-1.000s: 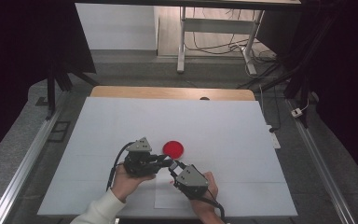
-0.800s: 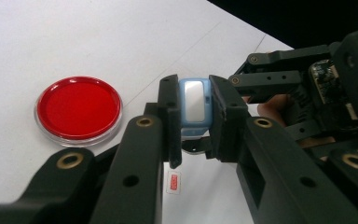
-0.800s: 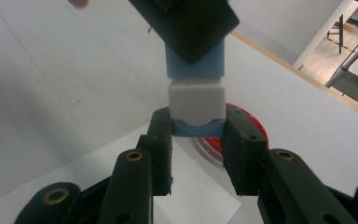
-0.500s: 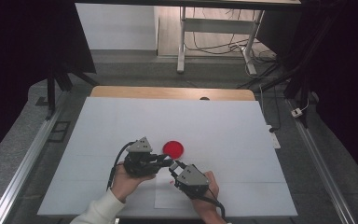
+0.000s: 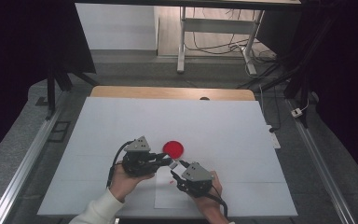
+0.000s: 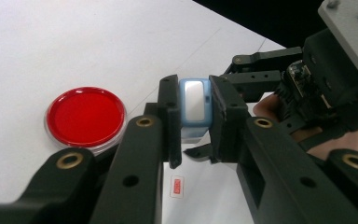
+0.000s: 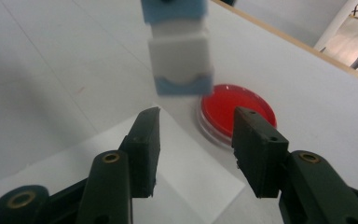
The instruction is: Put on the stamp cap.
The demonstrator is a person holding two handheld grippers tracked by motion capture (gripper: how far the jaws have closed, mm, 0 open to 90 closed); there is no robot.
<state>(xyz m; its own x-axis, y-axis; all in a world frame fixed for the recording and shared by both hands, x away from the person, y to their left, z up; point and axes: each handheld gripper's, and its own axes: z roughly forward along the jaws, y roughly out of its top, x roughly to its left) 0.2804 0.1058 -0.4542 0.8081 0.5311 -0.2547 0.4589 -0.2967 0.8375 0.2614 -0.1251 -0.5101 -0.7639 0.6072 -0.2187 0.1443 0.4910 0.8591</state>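
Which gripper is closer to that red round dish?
Left. The left gripper sits just beside the red dish, clamping a small blue-and-white block; the right gripper is open, slightly farther back.

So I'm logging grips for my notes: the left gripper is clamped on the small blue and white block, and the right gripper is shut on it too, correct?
Not quite. The left gripper is clamped on the blue and white block, but the right gripper is open: the right gripper view shows its jaws spread below the block, not touching it.
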